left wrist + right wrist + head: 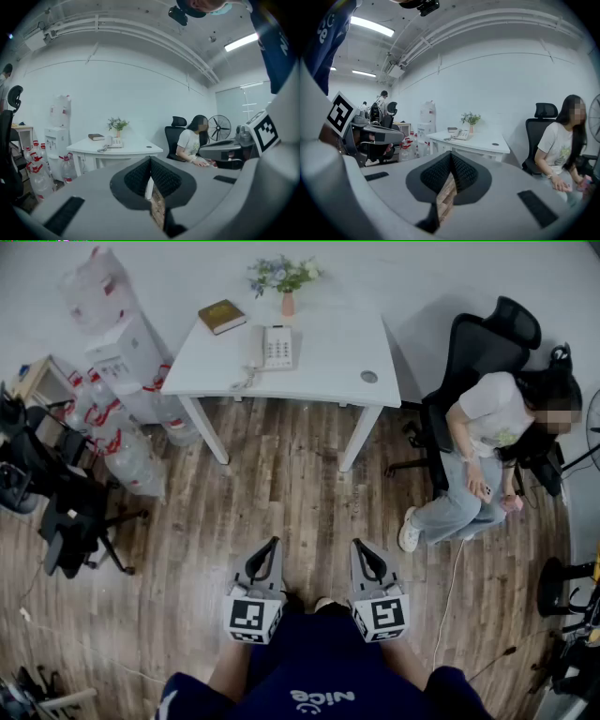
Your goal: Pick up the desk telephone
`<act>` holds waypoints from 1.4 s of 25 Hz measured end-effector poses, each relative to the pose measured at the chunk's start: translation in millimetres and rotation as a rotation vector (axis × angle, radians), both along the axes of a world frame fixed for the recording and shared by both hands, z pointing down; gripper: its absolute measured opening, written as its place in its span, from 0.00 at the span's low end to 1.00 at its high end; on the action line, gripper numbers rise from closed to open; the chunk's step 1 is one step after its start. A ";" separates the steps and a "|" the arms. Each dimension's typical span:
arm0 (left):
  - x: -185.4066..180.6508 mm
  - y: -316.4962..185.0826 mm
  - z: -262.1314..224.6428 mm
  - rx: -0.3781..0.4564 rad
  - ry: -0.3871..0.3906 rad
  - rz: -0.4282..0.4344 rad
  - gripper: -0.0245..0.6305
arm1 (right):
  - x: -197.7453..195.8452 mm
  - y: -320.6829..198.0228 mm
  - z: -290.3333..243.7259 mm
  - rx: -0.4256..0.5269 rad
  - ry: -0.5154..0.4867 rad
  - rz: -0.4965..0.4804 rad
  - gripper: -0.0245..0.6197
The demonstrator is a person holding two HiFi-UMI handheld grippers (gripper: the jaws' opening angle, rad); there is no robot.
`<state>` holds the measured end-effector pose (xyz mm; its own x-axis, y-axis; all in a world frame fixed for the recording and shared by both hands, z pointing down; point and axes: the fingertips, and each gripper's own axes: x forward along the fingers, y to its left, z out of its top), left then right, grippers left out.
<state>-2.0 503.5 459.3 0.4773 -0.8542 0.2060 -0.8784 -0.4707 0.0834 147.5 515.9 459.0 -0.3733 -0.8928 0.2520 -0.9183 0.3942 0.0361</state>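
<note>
A white desk telephone (274,347) with a coiled cord lies on the white table (328,367) across the room; it shows small in the left gripper view (112,143) and in the right gripper view (461,134). My left gripper (275,542) and right gripper (356,544) hang side by side over the wood floor, far short of the table. Both are shut with nothing between the jaws, as the left gripper view (150,160) and the right gripper view (451,154) show.
A brown book (221,316) and a small vase of flowers (286,282) share the table. A person sits in a black office chair (487,352) to the table's right. Water bottles and a dispenser (122,381) stand to its left, dark equipment (56,493) nearer.
</note>
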 end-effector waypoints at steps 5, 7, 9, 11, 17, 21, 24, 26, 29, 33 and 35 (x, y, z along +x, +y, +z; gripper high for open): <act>-14.9 -8.3 -1.5 0.009 0.010 -0.001 0.06 | -16.0 -7.6 1.0 -0.003 0.020 0.006 0.07; -22.0 -14.2 -1.8 0.012 0.011 -0.001 0.06 | -23.5 -13.9 1.8 0.000 0.025 0.011 0.07; -30.3 -20.7 -2.1 0.014 0.007 0.002 0.06 | -31.5 -20.9 0.9 0.004 0.021 0.021 0.07; -41.0 -28.4 -2.5 0.014 0.007 0.005 0.06 | -41.2 -28.3 -1.6 0.022 0.009 0.025 0.07; -59.9 -51.1 -5.7 0.025 0.002 0.037 0.06 | -69.1 -48.3 -5.8 0.053 0.001 0.027 0.07; -66.9 -62.0 -2.2 0.005 0.014 0.029 0.06 | -87.8 -53.3 -3.6 0.049 0.010 0.014 0.07; -69.3 -70.9 0.4 -0.008 0.027 0.023 0.06 | -95.8 -60.0 -1.7 0.034 0.006 -0.009 0.07; -69.3 -80.4 2.3 -0.007 0.040 0.016 0.06 | -96.7 -71.0 1.2 0.028 0.004 -0.022 0.07; -67.9 -96.4 8.2 -0.013 0.041 -0.012 0.06 | -93.2 -96.2 8.7 0.017 0.004 -0.050 0.07; -63.3 -125.3 10.6 -0.020 0.016 -0.062 0.06 | -90.1 -144.3 22.8 0.002 0.026 -0.111 0.07; -57.1 -144.5 15.0 -0.033 -0.005 -0.079 0.06 | -86.4 -174.4 29.6 -0.013 0.019 -0.149 0.07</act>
